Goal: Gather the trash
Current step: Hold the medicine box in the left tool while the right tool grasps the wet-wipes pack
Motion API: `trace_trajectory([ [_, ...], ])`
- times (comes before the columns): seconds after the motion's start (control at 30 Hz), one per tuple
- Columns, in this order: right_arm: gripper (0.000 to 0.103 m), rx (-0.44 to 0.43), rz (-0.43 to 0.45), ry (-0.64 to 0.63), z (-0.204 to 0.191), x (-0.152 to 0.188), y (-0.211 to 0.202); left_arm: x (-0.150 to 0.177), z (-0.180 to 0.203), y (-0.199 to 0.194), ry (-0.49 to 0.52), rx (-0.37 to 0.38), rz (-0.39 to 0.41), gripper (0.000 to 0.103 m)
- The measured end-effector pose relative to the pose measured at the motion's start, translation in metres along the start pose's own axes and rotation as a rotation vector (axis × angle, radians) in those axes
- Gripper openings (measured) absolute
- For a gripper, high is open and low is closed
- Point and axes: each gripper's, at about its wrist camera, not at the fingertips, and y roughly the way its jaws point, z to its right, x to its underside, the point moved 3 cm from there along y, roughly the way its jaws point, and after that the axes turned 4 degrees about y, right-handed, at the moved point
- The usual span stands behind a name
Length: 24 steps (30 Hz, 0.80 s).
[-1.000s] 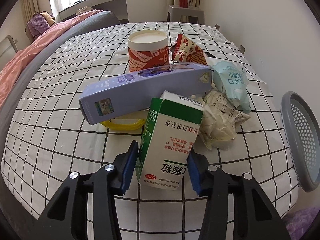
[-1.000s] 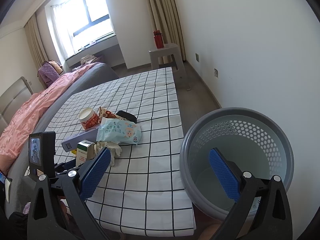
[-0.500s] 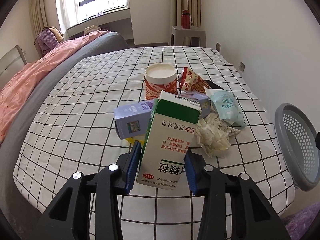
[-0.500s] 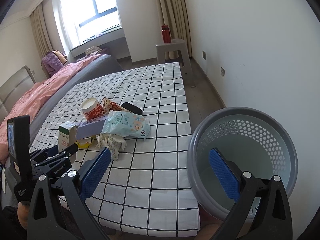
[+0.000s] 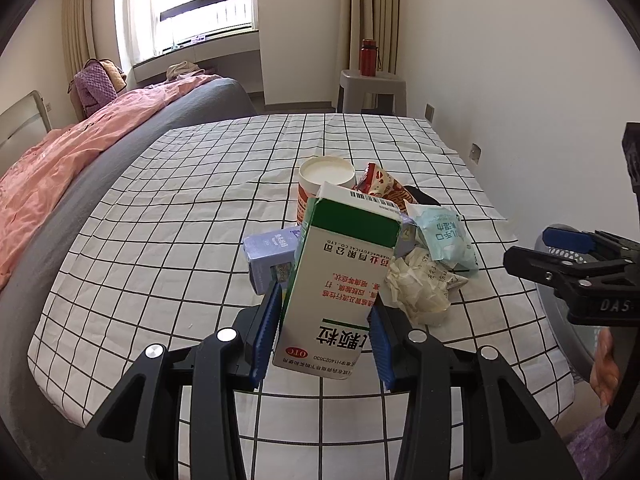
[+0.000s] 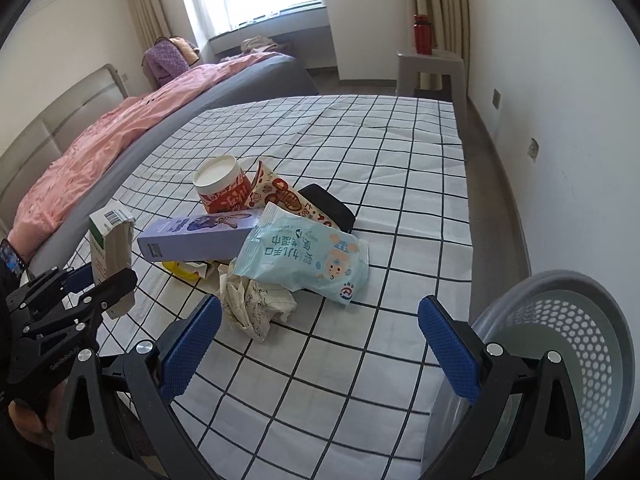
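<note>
My left gripper (image 5: pixel 322 322) is shut on a green and white medicine box (image 5: pixel 340 280) and holds it above the checked bedspread; the box also shows at the left of the right wrist view (image 6: pixel 110 248). My right gripper (image 6: pixel 318 344) is open and empty, over the bed's near edge. Left on the bed are a purple box (image 6: pixel 200 236), a paper cup (image 6: pixel 220 188), a red snack wrapper (image 6: pixel 280 196), a light blue wipes pack (image 6: pixel 308 258), crumpled paper (image 6: pixel 256 304) and a black item (image 6: pixel 328 206). A grey perforated bin (image 6: pixel 568 360) stands at the lower right.
The bed (image 6: pixel 360 152) carries a pink duvet (image 6: pixel 100 140) on its left side. A grey stool (image 6: pixel 432 68) with a red bottle (image 6: pixel 423 34) stands beyond the bed by the right wall. A yellow item (image 6: pixel 180 270) lies under the purple box.
My left gripper has lifted the medicine box up and back from the pile. My right gripper has swung left, from over the bin to over the bed edge.
</note>
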Motion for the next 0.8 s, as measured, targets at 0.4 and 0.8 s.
trace_trajectory([
  [0.4, 0.097, -0.135, -0.044, -0.158, -0.001, -0.024, 0.043, -0.003, 0.0, 0.004, 0.003, 0.022, -0.013, 0.04],
  [0.8, 0.097, -0.265, -0.116, -0.201, -0.008, -0.042, 0.08, -0.006, -0.005, 0.009, -0.009, 0.014, -0.022, 0.04],
])
